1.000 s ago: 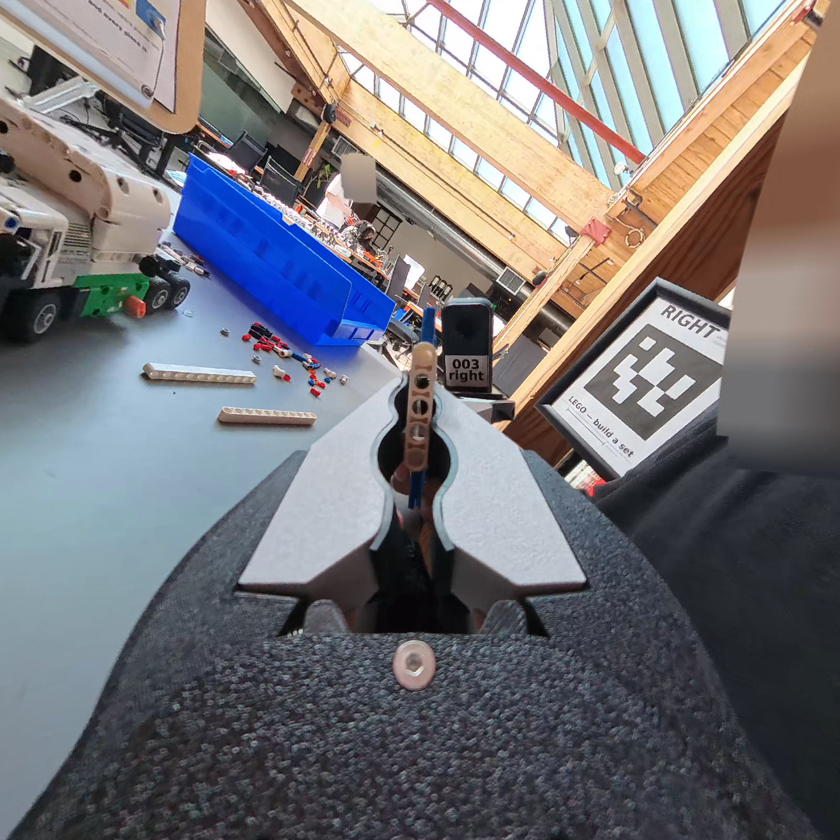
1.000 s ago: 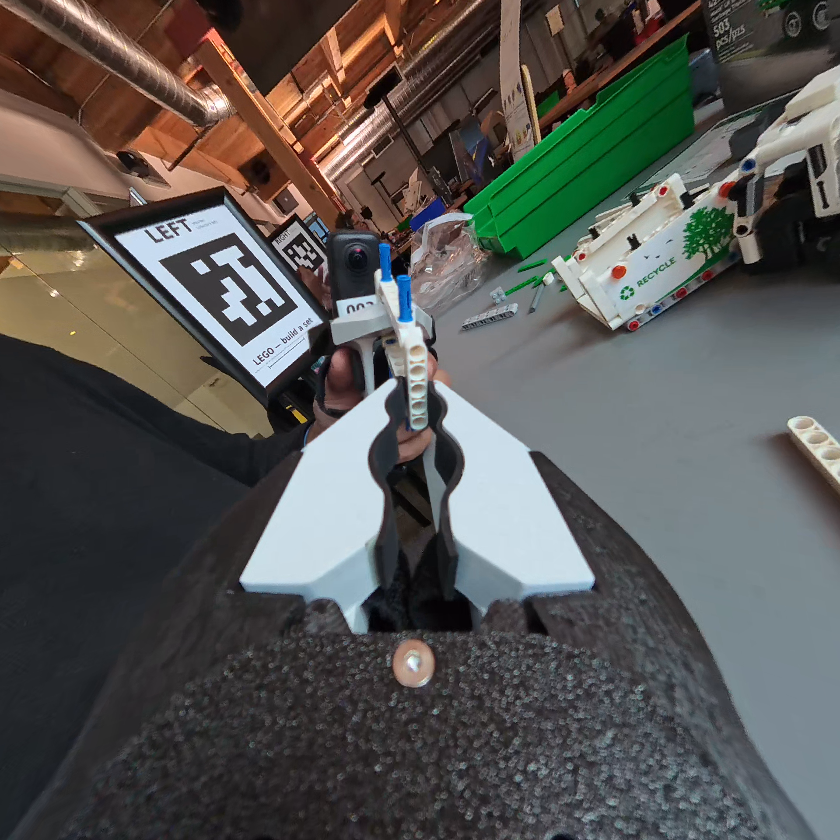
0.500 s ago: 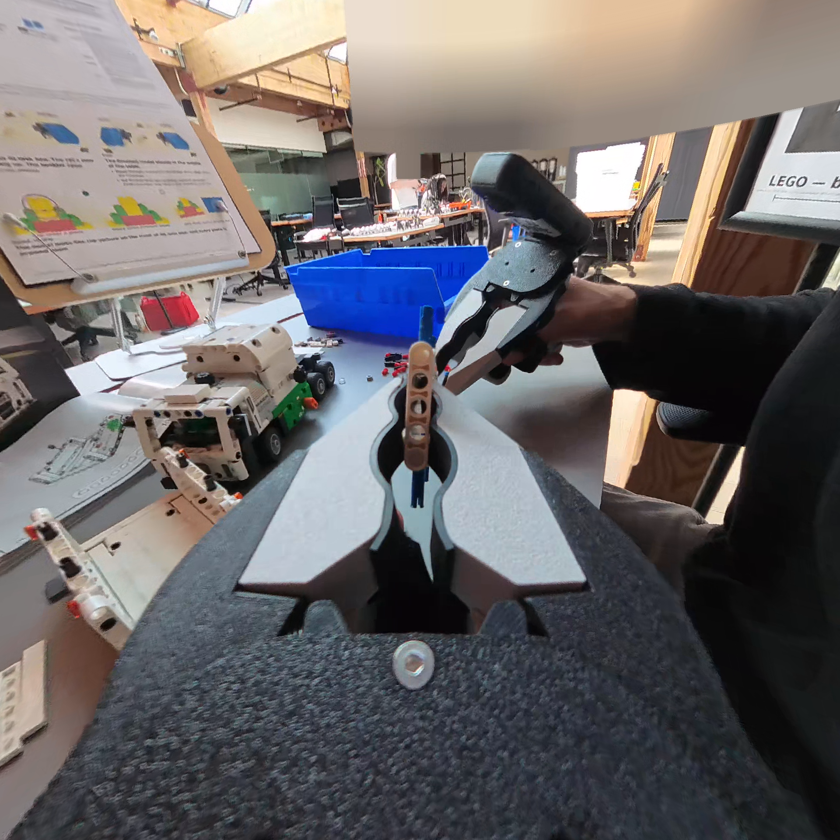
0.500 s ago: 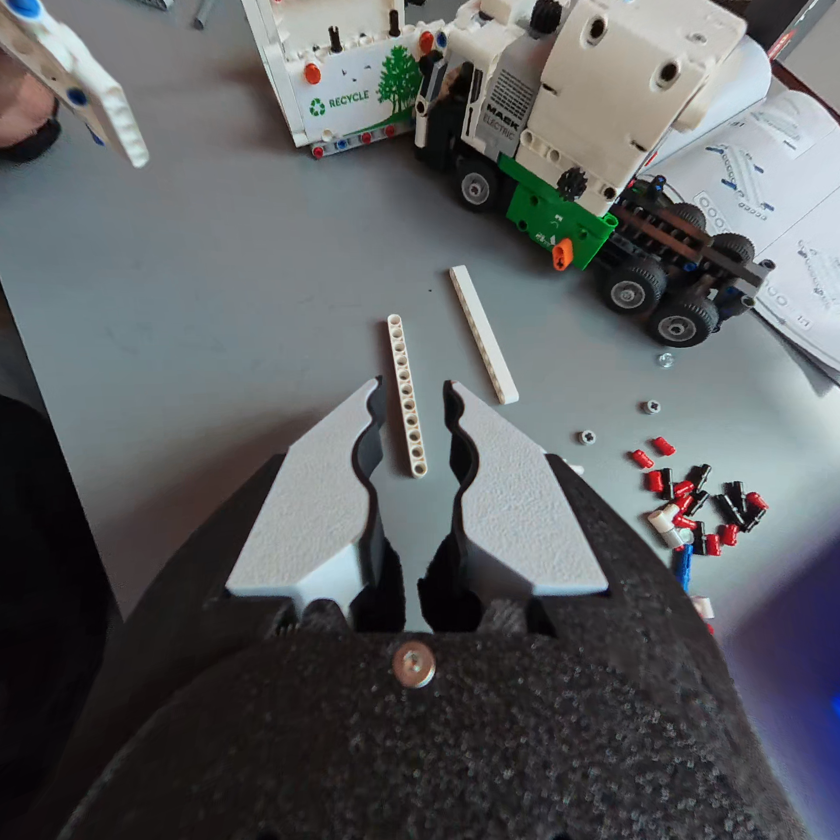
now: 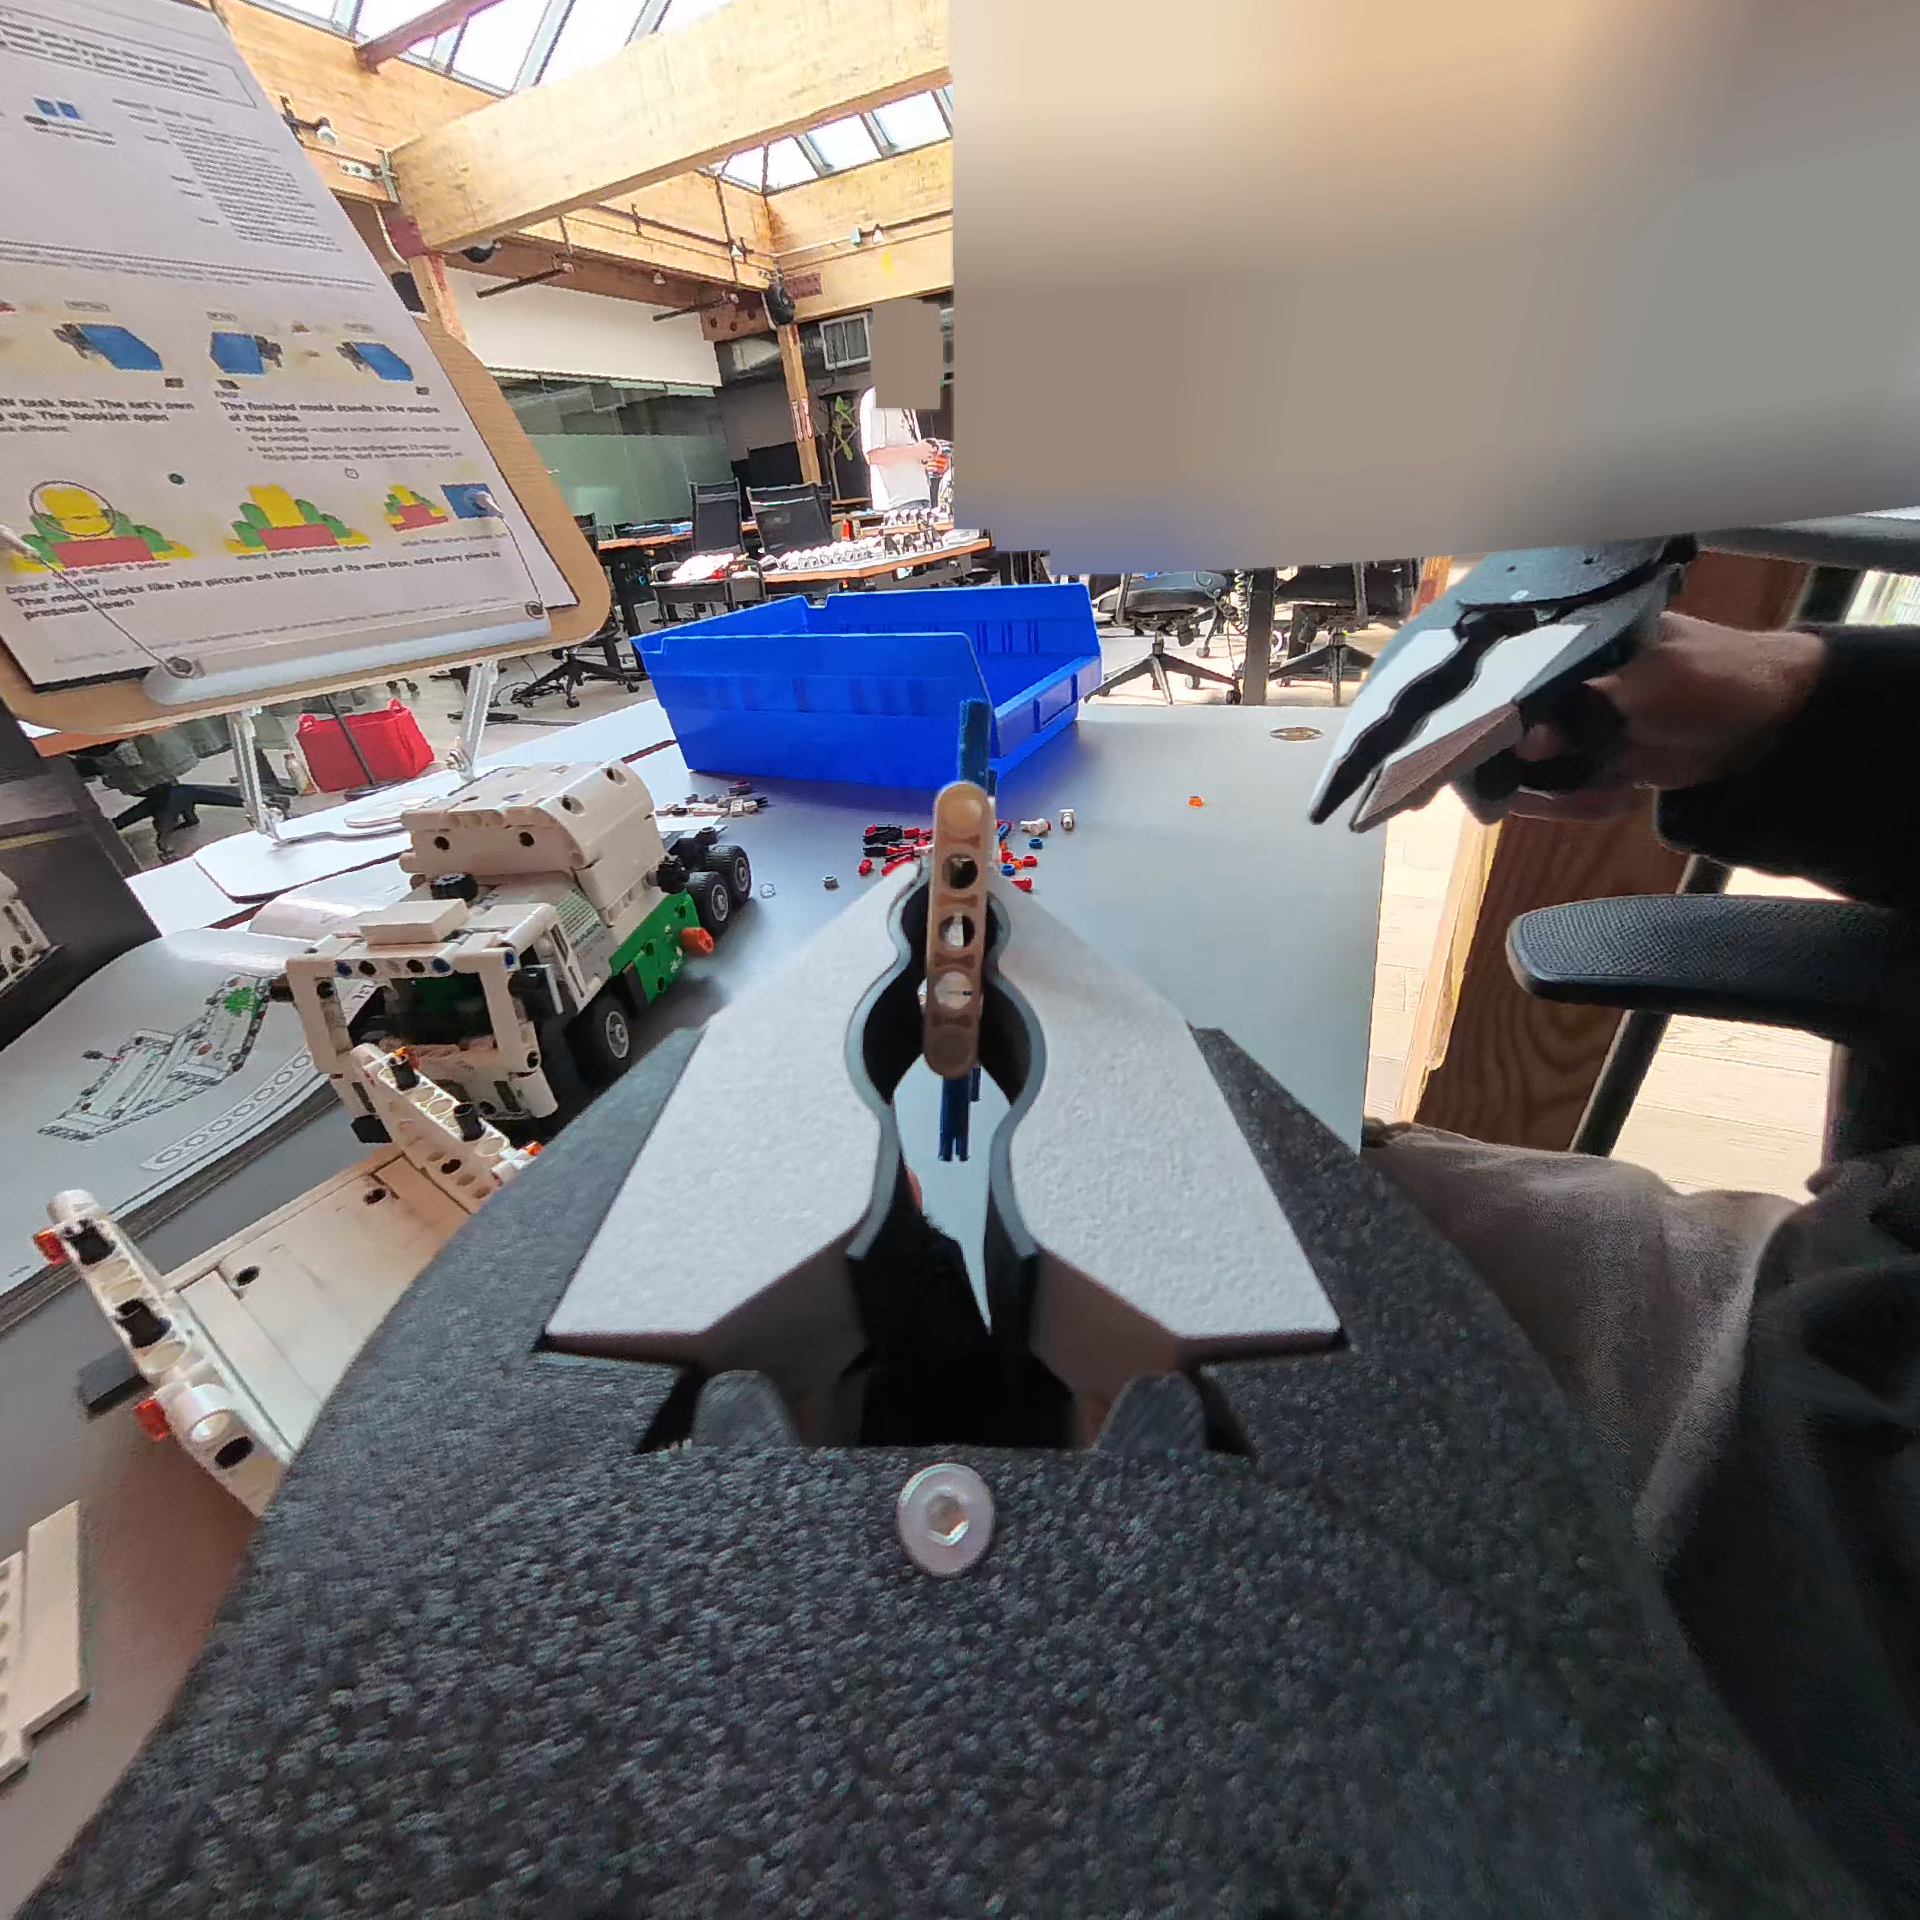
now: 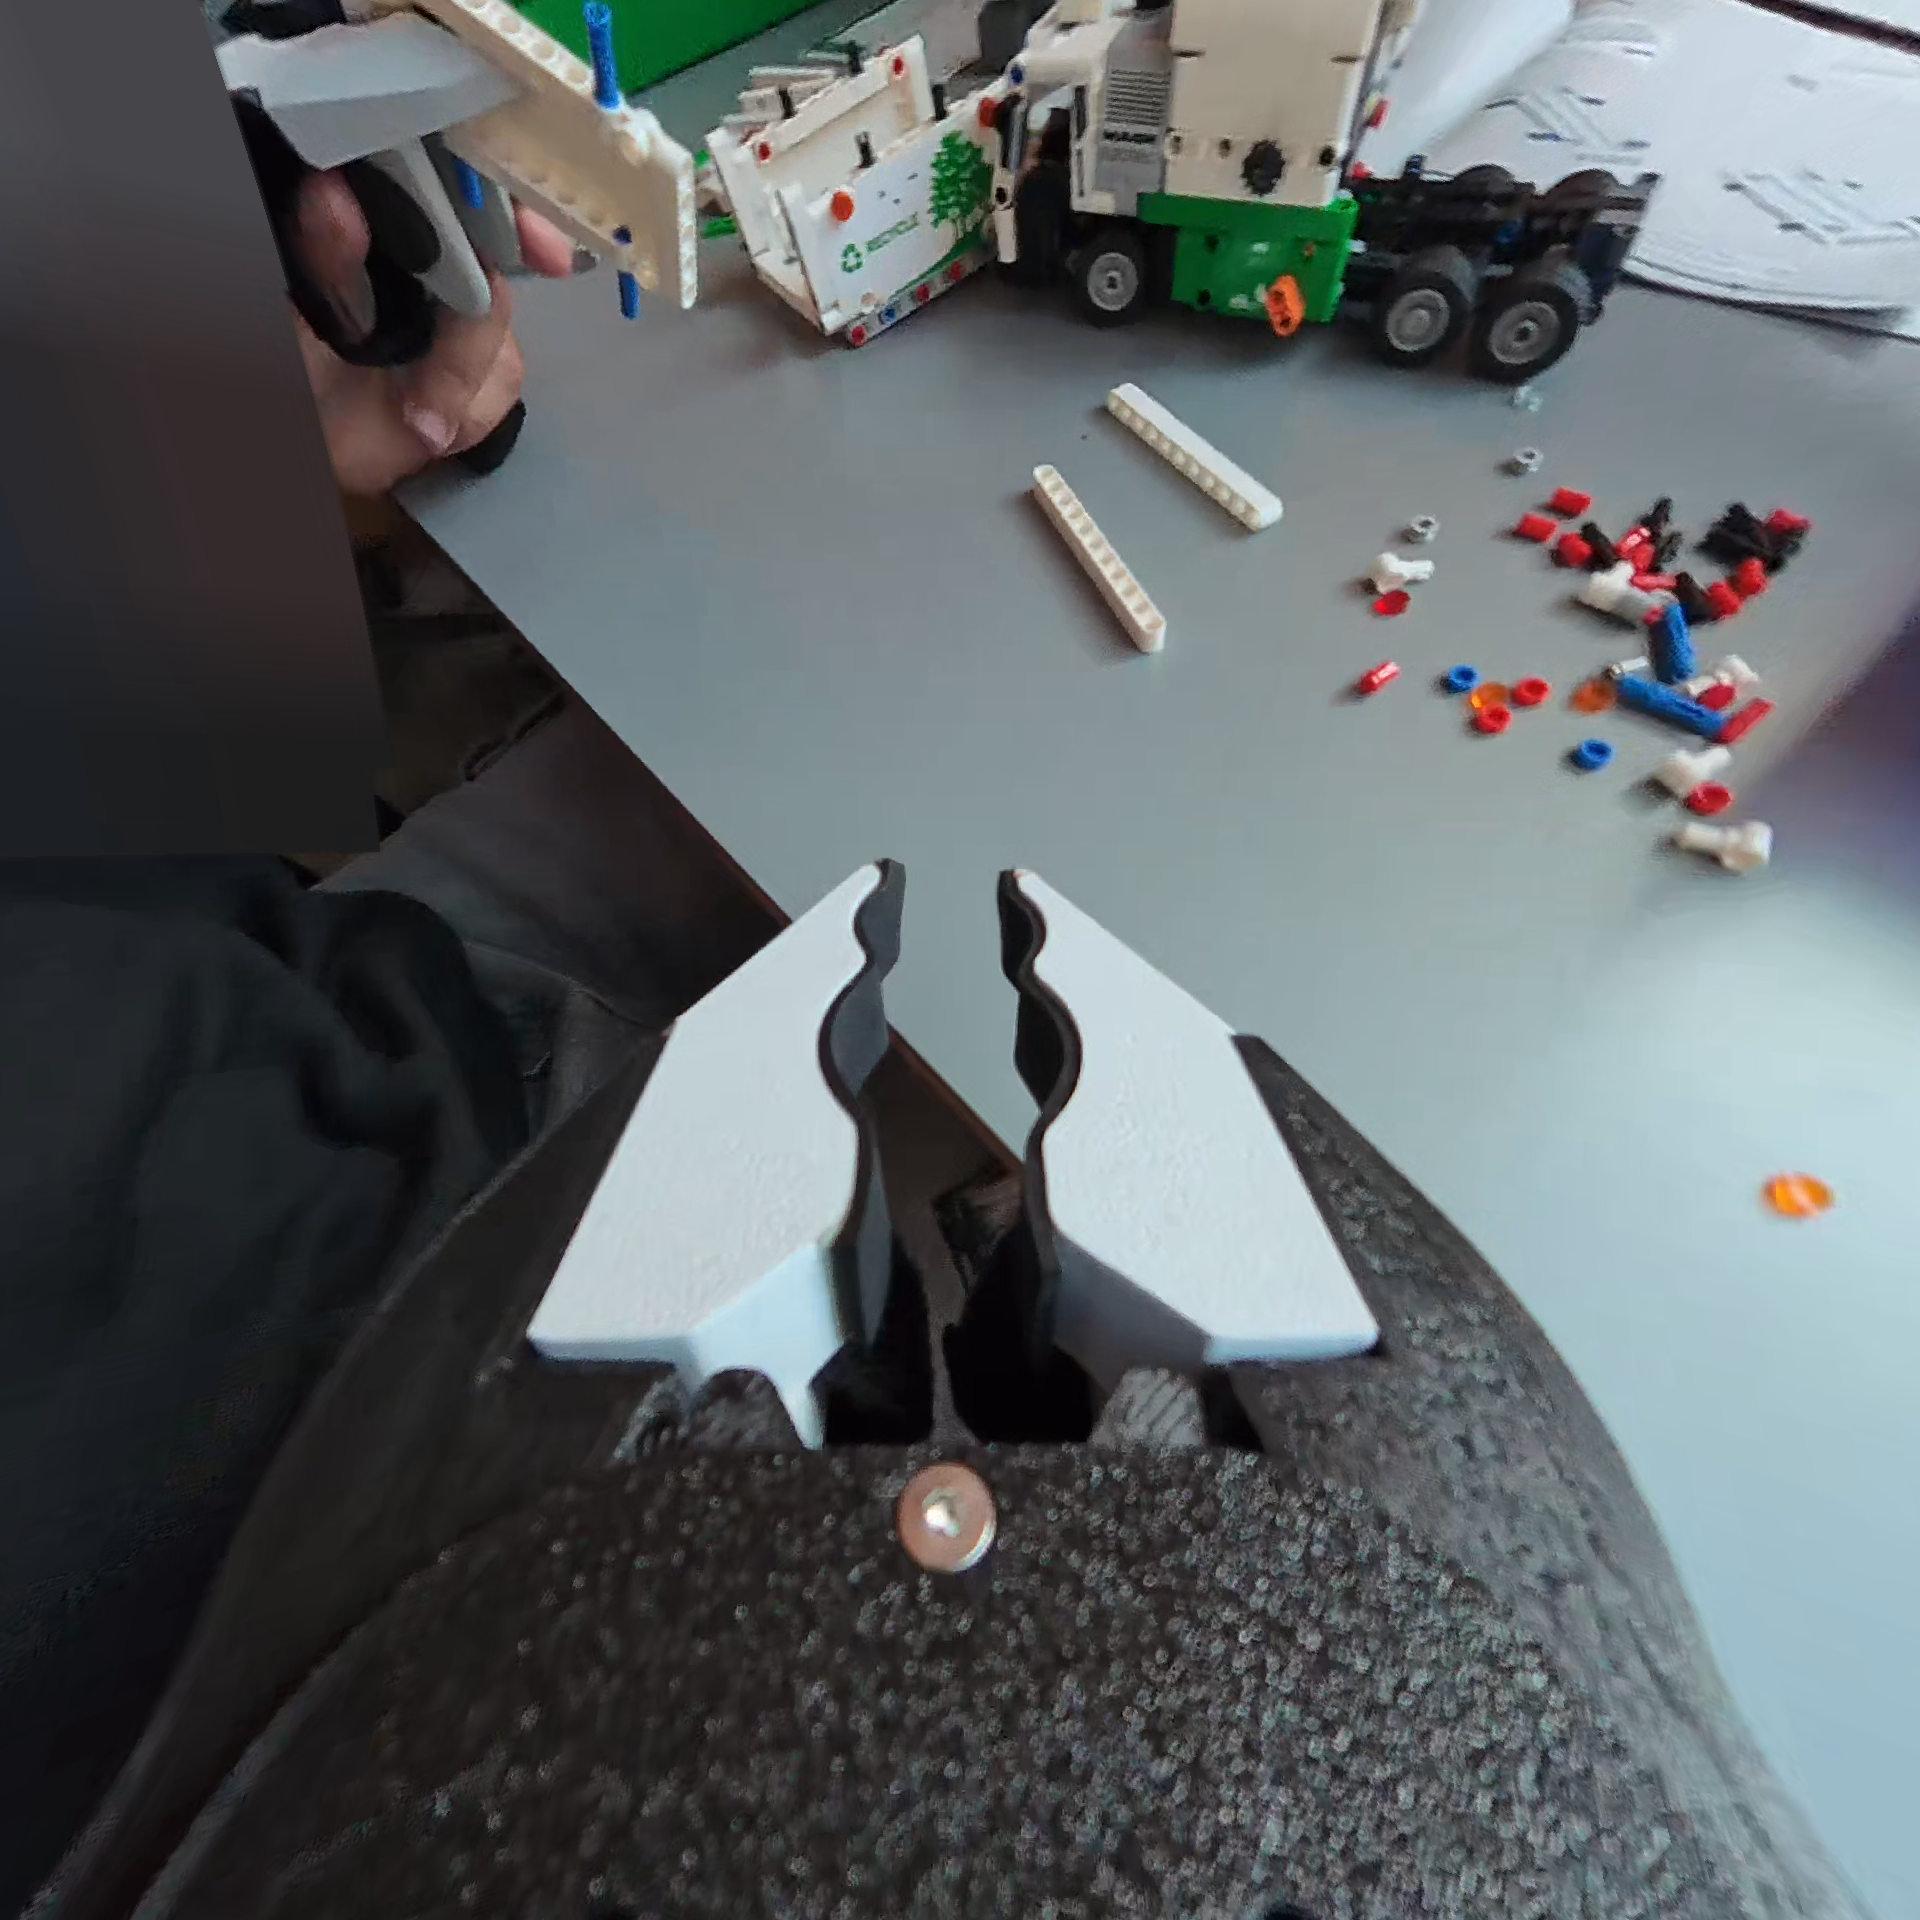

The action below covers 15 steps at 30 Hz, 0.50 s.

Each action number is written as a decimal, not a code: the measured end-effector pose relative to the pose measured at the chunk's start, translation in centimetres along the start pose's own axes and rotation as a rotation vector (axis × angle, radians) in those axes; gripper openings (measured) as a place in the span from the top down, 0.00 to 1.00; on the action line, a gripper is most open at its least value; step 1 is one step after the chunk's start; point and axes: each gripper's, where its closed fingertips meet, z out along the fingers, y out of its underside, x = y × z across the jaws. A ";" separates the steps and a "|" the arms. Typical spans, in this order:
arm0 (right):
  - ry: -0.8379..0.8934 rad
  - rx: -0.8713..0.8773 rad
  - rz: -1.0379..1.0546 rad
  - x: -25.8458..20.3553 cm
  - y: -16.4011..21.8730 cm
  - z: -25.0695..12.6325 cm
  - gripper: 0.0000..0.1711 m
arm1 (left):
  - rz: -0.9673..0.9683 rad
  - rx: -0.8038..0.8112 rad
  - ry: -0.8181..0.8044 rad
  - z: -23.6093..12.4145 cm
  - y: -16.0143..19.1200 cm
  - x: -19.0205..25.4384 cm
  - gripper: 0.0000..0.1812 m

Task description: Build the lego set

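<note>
Left gripper (image 5: 951,935), frame centre: fingers clamped on the holed beam (image 5: 958,940), standing upright between them, blue pin behind. Right gripper (image 6: 949,883): fingers apart, nothing between. Beyond, upper centre, two white beams (image 6: 1099,558) lie on the worktop (image 6: 831,644).

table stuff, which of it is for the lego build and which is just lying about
For the build:
truck
white beams
loose pins
beam piece in the left gripper
booklet

Lying about:
blue bin
clipboard
chair
</note>
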 end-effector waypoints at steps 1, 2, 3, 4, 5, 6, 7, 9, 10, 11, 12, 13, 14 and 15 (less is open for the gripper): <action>0.025 0.026 0.023 0.1 0.3 -0.7 0.90 | 0.003 0.002 0.002 0.0 0.0 0.1 1.00; 0.046 0.061 0.025 0.1 0.3 -1.2 0.91 | 0.009 0.003 0.004 0.0 0.0 0.2 1.00; 0.056 0.071 0.012 -0.3 0.5 -1.6 0.91 | 0.018 0.003 0.002 0.0 0.0 0.2 1.00; 0.082 0.055 -0.009 -0.5 1.1 -2.0 0.91 | 0.028 0.002 0.001 0.0 0.0 0.3 1.00; 0.132 0.054 -0.017 -0.4 1.6 -2.7 0.91 | 0.040 0.001 0.001 0.0 0.0 0.4 1.00; 0.165 0.088 -0.011 -0.6 1.8 -3.5 0.91 | 0.052 0.002 -0.004 0.0 0.0 0.5 1.00; 0.162 0.134 0.003 -1.2 1.9 -4.3 0.92 | 0.064 0.006 -0.013 -0.1 0.0 0.5 1.00; 0.153 0.156 0.035 -2.3 3.1 -5.4 0.93 | 0.093 0.012 -0.027 -0.1 -0.1 0.7 1.00; 0.167 0.123 0.034 -2.4 4.3 -5.8 0.92 | 0.108 0.012 -0.035 -0.2 -0.1 0.7 1.00; 0.194 0.088 0.029 -2.4 5.7 -6.3 0.92 | 0.121 0.008 -0.039 -0.1 0.0 0.8 1.00; 0.224 0.063 0.025 -2.3 7.0 -6.9 0.91 | 0.135 0.000 -0.037 0.0 0.1 1.0 1.00; 0.250 0.048 0.028 -2.4 8.3 -7.5 0.92 | 0.149 -0.010 -0.036 0.1 0.2 1.1 1.00; 0.273 0.024 0.033 -2.4 9.9 -8.1 0.91 | 0.163 -0.021 -0.038 0.2 0.4 1.2 1.00; 0.293 -0.009 0.043 -2.4 11.8 -8.7 0.91 | 0.177 -0.031 -0.041 0.3 0.5 1.3 1.00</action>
